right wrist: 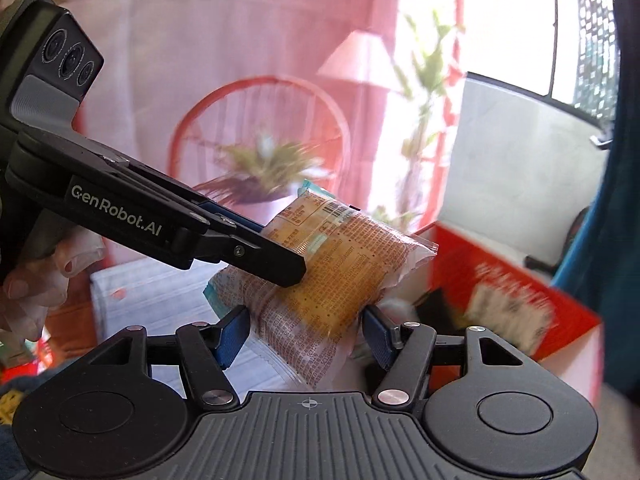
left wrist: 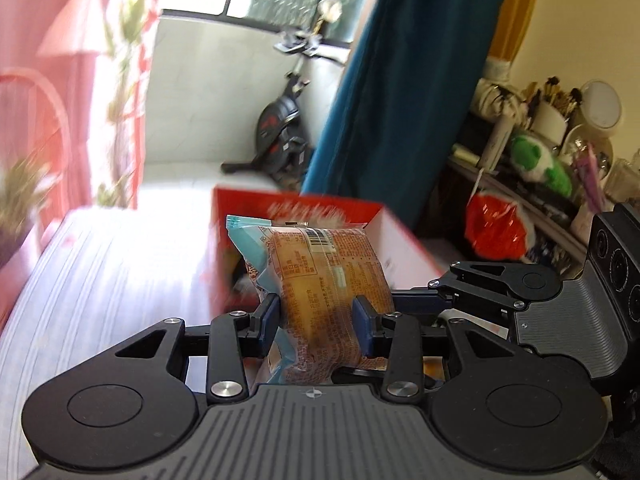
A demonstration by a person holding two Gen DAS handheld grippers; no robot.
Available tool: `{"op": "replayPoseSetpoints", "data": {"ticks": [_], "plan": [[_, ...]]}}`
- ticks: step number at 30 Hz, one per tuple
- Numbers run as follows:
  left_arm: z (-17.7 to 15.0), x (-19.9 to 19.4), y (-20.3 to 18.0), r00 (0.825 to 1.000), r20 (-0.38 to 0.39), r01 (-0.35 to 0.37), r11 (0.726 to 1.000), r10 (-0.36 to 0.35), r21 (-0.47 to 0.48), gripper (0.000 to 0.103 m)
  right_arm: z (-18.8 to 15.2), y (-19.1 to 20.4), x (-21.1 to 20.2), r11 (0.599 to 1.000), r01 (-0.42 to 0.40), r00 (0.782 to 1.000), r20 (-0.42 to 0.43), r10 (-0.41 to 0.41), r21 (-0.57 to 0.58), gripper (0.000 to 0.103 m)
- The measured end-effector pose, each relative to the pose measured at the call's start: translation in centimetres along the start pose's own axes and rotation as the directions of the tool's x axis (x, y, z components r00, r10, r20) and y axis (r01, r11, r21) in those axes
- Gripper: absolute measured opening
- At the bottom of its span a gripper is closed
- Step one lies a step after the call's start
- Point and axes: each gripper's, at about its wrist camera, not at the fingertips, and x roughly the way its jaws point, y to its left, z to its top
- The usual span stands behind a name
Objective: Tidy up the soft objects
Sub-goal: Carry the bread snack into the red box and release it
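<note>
Both tongs, left & right, clamped on one bread pack, held in air just short of the red box. Pack not in yet; drop-in still left, I'd say. Box contents blurred, can't ID; counter washed out.

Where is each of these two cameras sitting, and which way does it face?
Left wrist: on the left gripper, facing a clear-wrapped orange bread packet, an open red cardboard box, the right gripper.
Right wrist: on the right gripper, facing a pink curtain, a hand.
Shared: packet, both grippers, box.
</note>
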Motion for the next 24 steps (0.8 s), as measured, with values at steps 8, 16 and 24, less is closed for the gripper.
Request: {"op": "replayPoseSetpoints", "data": {"ticks": [8,16,24], "plan": [[4.8,6.4,-2.6,0.996,0.0,0.086,0.996,-0.086,0.019,0.042,1.2,-7.8,-0.5,0.995,0.101,0.995,-0.011,-0.101,-0.02,0.058],[6.6,12.9,-3.9,0.992,-0.057,0.112,0.993,-0.109,0.049,0.042,-0.5,-13.3,1.3,0.99,0.138,0.99,-0.041,-0.137,0.001,0.058],[7.0,18.2,-3.4,0.986,-0.112,0.128,0.991,-0.124,0.026,0.042,-2.3,-17.5,3.9,0.989,0.148,0.985,-0.091,-0.145,0.023,0.058]]}}
